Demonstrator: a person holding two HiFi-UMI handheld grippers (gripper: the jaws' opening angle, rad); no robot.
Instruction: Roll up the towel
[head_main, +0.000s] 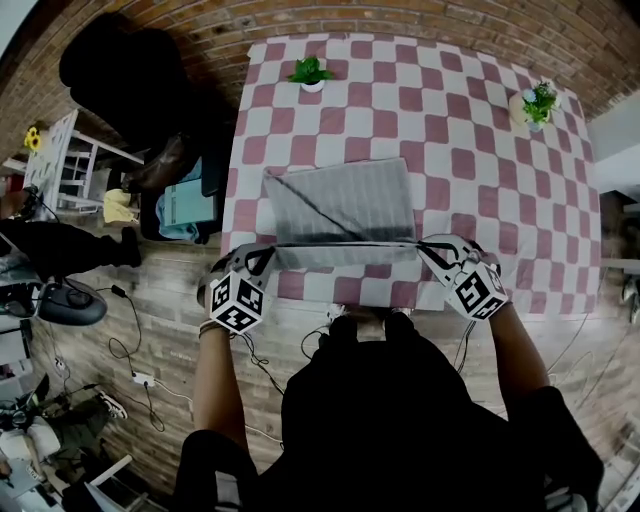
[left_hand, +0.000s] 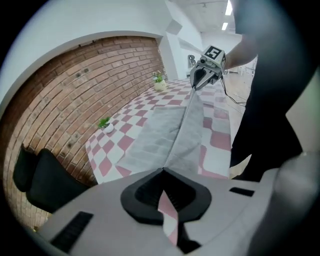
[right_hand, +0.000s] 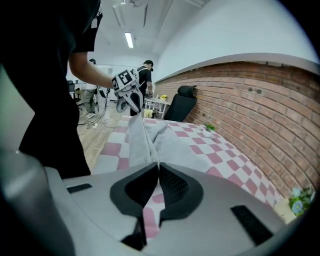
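**Gripping both near corners, the roll not yet begun**

I have the towel (head_main: 340, 205) by its near edge, one corner in each tool. The left gripper (head_main: 268, 252) is pinched tight on the left corner and the right gripper (head_main: 425, 248) is clamped on the right one. Each gripper view shows the cloth running straight into closed jaws. The edge between them is raised off the table (head_main: 480, 140) and pulled into a taut straight line. The rest of the towel lies flat, near the middle of the table and toward my side.

By my reading this is the opening step. The grip is made and the edge is up, but I see no turn of a roll yet, so the whole length is left to wind.

The towel is grey, rectangular and thin, with a woven grid of small squares that looks like waffle cloth. It drapes softly from the lifted edge. A dark diagonal line crosses it, and I cannot tell whether that is a crease or a shadow. Beneath it lies a smooth pink-and-white checked cover, and two small potted plants (head_main: 311, 72) stand well apart at the far side.
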